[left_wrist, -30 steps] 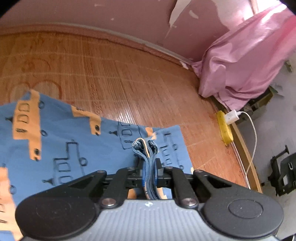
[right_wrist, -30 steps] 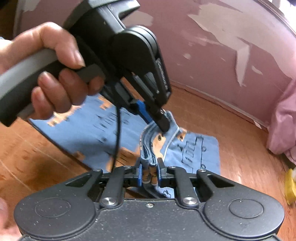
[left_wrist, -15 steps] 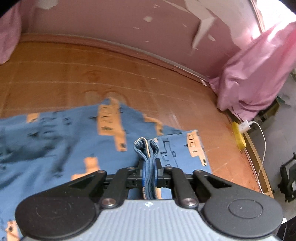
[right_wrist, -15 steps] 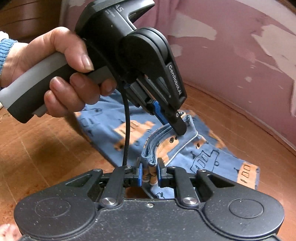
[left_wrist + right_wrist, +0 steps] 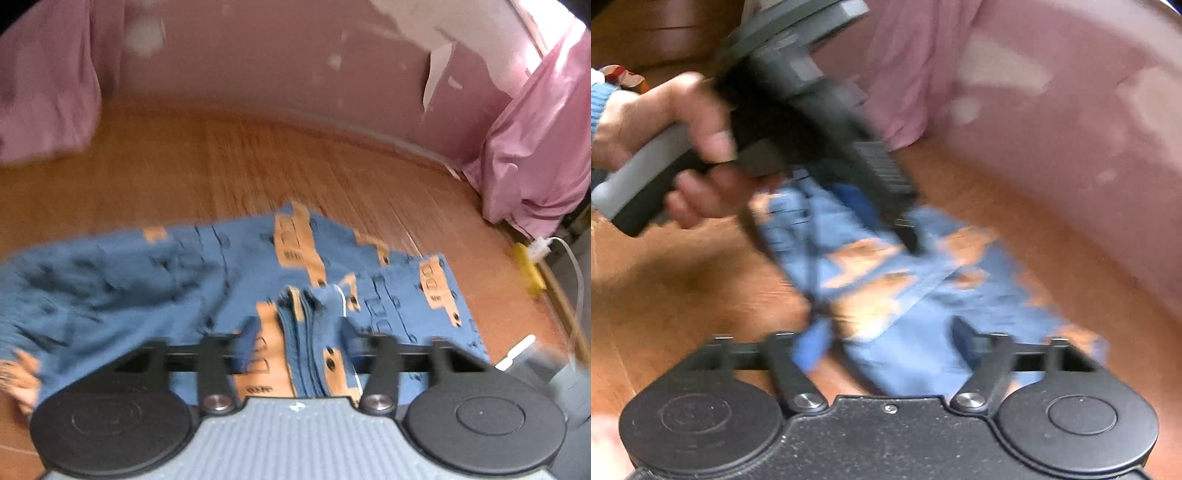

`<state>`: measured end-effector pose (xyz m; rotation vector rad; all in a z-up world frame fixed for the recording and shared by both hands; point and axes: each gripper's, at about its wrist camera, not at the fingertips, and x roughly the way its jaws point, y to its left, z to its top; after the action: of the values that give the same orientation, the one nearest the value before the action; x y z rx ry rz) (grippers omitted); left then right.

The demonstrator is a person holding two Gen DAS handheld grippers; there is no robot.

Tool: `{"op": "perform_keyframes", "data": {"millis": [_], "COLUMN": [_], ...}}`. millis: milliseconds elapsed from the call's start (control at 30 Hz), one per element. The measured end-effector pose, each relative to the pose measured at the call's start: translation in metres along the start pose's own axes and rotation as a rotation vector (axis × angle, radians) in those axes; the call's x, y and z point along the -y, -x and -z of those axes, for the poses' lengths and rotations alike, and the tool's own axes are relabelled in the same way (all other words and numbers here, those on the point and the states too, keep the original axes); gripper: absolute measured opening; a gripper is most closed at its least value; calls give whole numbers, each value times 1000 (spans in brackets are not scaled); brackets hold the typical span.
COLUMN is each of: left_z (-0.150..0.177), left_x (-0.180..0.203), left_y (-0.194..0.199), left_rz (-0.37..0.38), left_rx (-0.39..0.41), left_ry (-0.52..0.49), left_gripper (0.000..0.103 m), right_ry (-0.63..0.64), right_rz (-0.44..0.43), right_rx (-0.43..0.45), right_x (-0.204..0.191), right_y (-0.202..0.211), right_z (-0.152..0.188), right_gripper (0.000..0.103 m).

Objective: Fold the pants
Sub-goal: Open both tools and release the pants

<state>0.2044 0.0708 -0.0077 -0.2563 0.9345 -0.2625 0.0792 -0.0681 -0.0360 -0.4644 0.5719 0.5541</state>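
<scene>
Blue pants (image 5: pixel 147 280) with orange blocks and dark outline prints lie flat on the woven wood-coloured mat. In the left wrist view my left gripper (image 5: pixel 299 332) is open, and a bunched stack of folded pant edges (image 5: pixel 306 332) lies loose between its spread fingers. My right gripper (image 5: pixel 888 343) is open too, with the pants (image 5: pixel 923 295) spread under and between its fingers. In the blurred right wrist view a hand (image 5: pixel 665 122) holds the left gripper (image 5: pixel 908 236) just above the cloth.
Pink cloth hangs at the right (image 5: pixel 535 129) and at the far left (image 5: pixel 44 81) against a peeling pink wall (image 5: pixel 295 55). A yellow power strip (image 5: pixel 530 269) with a white plug and cable lies by the mat's right edge. Bare mat (image 5: pixel 221 158) stretches beyond the pants.
Both grippers were shut on the folded pant edges; both have now opened and let go. The cloth has dropped onto the mat, and both views have swung left.
</scene>
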Motion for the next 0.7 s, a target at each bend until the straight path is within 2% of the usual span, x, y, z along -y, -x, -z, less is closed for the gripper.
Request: {"op": "perform_keyframes", "data": {"millis": [100, 167, 200, 300, 367, 467, 567, 633, 700], "left_z": [7, 10, 12, 22, 28, 32, 31, 33, 38], "left_x": [25, 46, 54, 65, 63, 55, 51, 52, 50], "left_y": [9, -2, -10, -32, -42, -41, -30, -18, -7], "left_rz": [-106, -240, -300, -386, -426, -413, -401, -390, -342], "left_rx": [121, 149, 148, 142, 124, 141, 139, 154, 161], "left_ry": [-80, -150, -176, -273, -308, -299, -296, -283, -257], "left_gripper": [77, 77, 77, 76, 77, 82, 82, 84, 87], "right_ry": [24, 3, -7, -17, -12, -22, -18, -24, -16], "right_rz": [272, 420, 451, 483, 488, 517, 536, 518, 460], "right_rx": [26, 21, -1, -47, -115, -97, -107, -68, -37], "right_x": [40, 71, 81, 104, 110, 116, 116, 102, 78], "right_y": [2, -16, -26, -58, -77, -78, -74, -52, -30], "right_z": [14, 22, 26, 31, 36, 42, 39, 38, 39], "right_gripper": [95, 97, 97, 97, 96, 101, 97, 98, 102]}}
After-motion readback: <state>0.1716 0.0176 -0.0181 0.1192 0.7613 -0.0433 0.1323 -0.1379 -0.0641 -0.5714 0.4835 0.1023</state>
